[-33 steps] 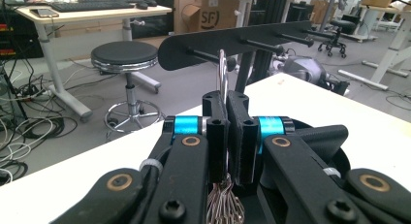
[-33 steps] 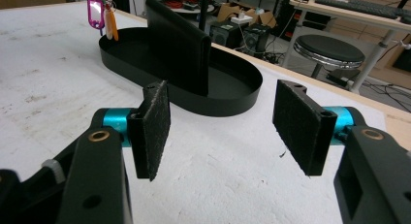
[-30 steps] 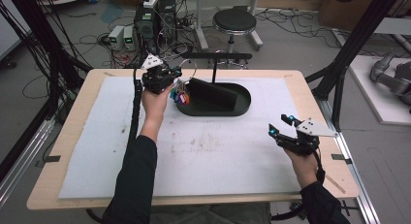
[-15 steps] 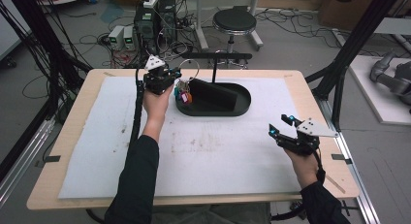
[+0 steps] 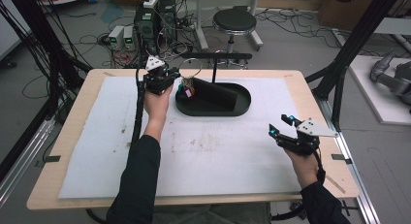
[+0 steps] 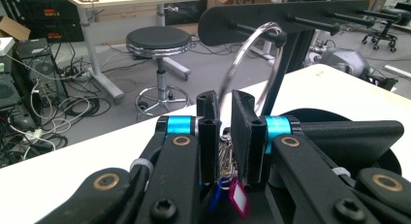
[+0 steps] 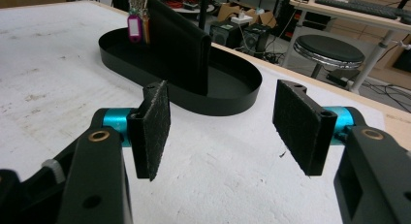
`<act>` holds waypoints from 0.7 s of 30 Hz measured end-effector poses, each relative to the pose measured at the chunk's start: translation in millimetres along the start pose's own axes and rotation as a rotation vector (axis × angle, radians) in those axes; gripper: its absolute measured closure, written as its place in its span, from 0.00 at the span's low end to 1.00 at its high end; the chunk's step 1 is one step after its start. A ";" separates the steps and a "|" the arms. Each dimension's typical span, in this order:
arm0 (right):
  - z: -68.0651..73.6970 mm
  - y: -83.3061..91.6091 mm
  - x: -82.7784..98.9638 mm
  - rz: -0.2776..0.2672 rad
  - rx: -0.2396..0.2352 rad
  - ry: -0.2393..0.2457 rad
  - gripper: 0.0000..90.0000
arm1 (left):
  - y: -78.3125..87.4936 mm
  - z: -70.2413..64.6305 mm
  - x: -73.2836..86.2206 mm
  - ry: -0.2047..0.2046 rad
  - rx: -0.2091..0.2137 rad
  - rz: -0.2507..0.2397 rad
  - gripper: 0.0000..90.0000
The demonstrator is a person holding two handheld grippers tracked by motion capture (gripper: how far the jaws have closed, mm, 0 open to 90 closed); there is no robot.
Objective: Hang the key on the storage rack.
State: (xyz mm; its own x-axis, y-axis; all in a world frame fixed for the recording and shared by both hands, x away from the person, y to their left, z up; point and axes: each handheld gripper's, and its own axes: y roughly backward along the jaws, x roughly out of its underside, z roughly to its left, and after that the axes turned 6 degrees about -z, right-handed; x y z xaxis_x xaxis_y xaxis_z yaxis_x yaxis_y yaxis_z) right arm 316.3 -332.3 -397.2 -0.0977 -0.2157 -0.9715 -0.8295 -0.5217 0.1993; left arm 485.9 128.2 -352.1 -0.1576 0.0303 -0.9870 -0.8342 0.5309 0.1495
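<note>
Well apart, right gripper (image 5: 283,128) gapes; left gripper (image 6: 221,118) clamps key ring (image 6: 247,59).

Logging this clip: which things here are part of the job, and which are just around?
In play: left gripper, shut on the key ring; tags; peg rack; black tray.
Just around: right gripper, open and idle; stool; floor electronics.

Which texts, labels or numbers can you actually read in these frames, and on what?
None is legible.
Cardboard box on the floor at top right, high view: dark printed marks, cut off and too blurred to read.
Pink key tag on the metal ring held between the left gripper fingers: white insert, no readable writing.
Boxes on the floor: too small.
</note>
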 end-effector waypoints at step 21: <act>0.0 -2.7 0.9 0.016 0.010 -0.010 0.41 | 78.3 -30.1 -7.3 -0.137 0.060 -0.019 0.43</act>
State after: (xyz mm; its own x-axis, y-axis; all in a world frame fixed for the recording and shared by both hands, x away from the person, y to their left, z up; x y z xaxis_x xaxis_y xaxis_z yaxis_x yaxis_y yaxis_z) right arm 318.5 -331.1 -398.6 -0.1165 -0.2156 -0.9695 -0.8330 -0.5104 0.2136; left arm 405.7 144.1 -331.4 -0.0645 0.1329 -0.9890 -0.8029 0.5816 0.1306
